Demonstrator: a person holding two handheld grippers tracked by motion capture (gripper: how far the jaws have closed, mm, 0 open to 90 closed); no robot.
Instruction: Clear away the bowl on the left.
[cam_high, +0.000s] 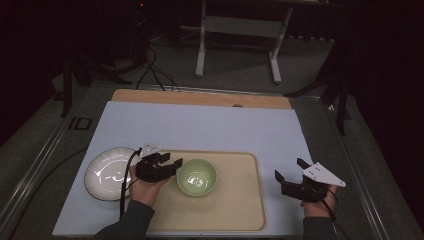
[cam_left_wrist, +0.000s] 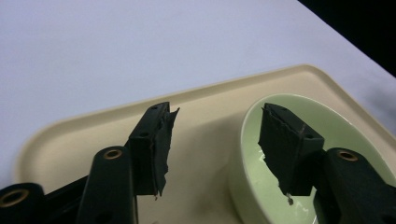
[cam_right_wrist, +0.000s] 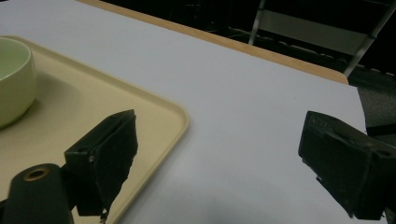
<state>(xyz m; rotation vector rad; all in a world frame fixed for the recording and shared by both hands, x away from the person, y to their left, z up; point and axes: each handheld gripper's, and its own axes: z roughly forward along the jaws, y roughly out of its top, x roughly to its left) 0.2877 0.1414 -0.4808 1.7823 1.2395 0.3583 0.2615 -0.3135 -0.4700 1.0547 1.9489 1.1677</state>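
Note:
A pale green bowl (cam_high: 197, 176) (cam_left_wrist: 343, 123) (cam_right_wrist: 13, 70) stands empty on a beige tray (cam_high: 240, 200) (cam_left_wrist: 205, 105) (cam_right_wrist: 93, 95), in its left half. My left gripper (cam_high: 171, 160) (cam_left_wrist: 217, 123) is open at the bowl's left side. In the left gripper view its jaws straddle the rim, one over the bowl's inside and one over the tray. My right gripper (cam_high: 289, 168) (cam_right_wrist: 219, 135) is open and holds nothing. It hovers by the tray's right edge, with one jaw over the tray corner and the other over the white surface.
A white plate (cam_high: 107, 172) lies left of the tray, under the left hand's wrist side. Tray and plate rest on a white sheet (cam_high: 200, 125) over a wooden tabletop (cam_high: 200, 97). A white desk frame (cam_high: 240, 30) stands on the floor beyond.

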